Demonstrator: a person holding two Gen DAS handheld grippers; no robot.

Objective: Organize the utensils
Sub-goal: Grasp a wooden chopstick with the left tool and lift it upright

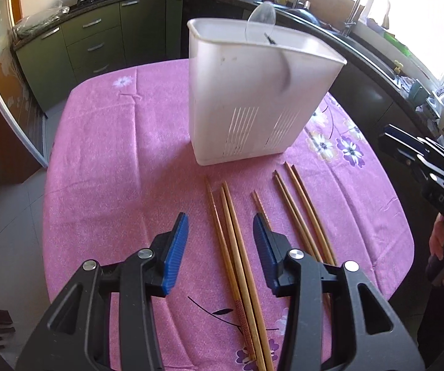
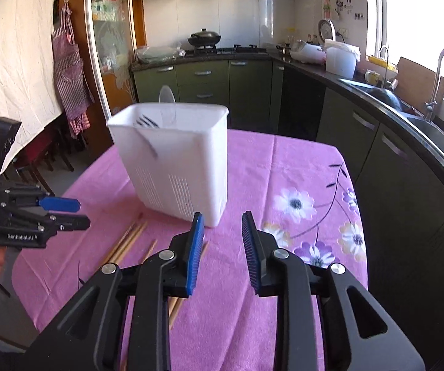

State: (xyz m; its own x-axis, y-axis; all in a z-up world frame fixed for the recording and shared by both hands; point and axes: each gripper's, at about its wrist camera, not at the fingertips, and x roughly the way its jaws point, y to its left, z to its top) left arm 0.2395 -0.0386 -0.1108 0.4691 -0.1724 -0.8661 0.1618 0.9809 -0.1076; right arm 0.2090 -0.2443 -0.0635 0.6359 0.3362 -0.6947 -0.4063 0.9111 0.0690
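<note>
Chopsticks [image 1: 237,247] lie loose in a row on the pink tablecloth [image 1: 113,154], just in front of the white utensil holder [image 1: 252,99] (a clear spoon [image 1: 260,20] and a black fork [image 2: 147,123] stand inside it). I hold my left gripper [image 1: 220,232] above them, jaws wide and empty. My right gripper [image 2: 222,232] hovers beside the holder, likewise spread, gripping nothing.
</note>
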